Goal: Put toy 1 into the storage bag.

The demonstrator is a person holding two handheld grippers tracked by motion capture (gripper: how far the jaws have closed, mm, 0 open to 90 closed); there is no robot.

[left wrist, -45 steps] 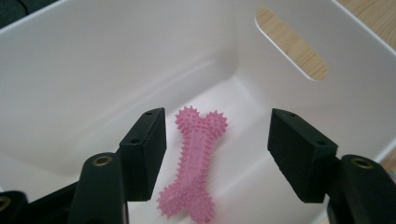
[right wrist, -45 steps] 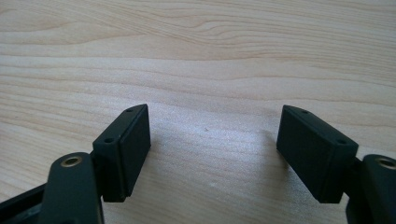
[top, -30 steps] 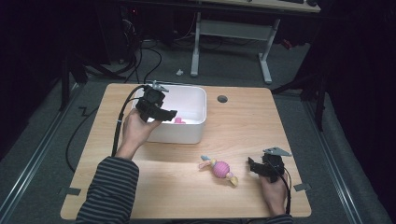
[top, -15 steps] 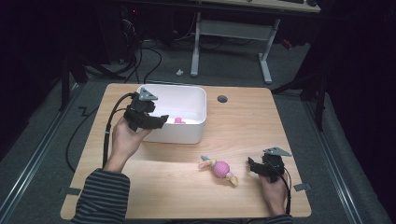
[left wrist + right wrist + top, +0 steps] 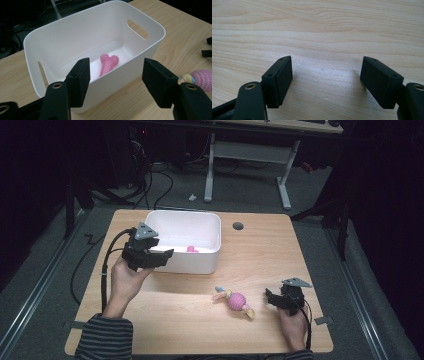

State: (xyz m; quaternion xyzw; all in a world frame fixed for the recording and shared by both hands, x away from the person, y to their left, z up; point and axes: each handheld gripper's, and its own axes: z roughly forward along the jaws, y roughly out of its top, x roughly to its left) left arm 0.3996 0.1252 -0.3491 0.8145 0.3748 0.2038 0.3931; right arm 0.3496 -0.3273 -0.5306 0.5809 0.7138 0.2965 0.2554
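Two grippers are over the wooden tabletop (image 5: pixel 310 250), both with jaws apart and empty. The left gripper (image 5: pixel 115 72) is held just before the near wall of the white bin (image 5: pixel 212 227), where a pink spiky toy (image 5: pixel 108 63) lies inside. The right gripper (image 5: pixel 270 298) rests low near a pink ball toy (image 5: pixel 236 301) lying on the wood between the hands.

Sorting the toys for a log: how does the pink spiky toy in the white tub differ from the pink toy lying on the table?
The pink spiky heart-ended toy lies inside the white plastic tub; the pink ribbed ball toy with pastel ends lies on the bare wooden table. The first is all pink, the second multicoloured. The first looks flat-lobed, the second round in the middle. Both are untouched by any gripper.
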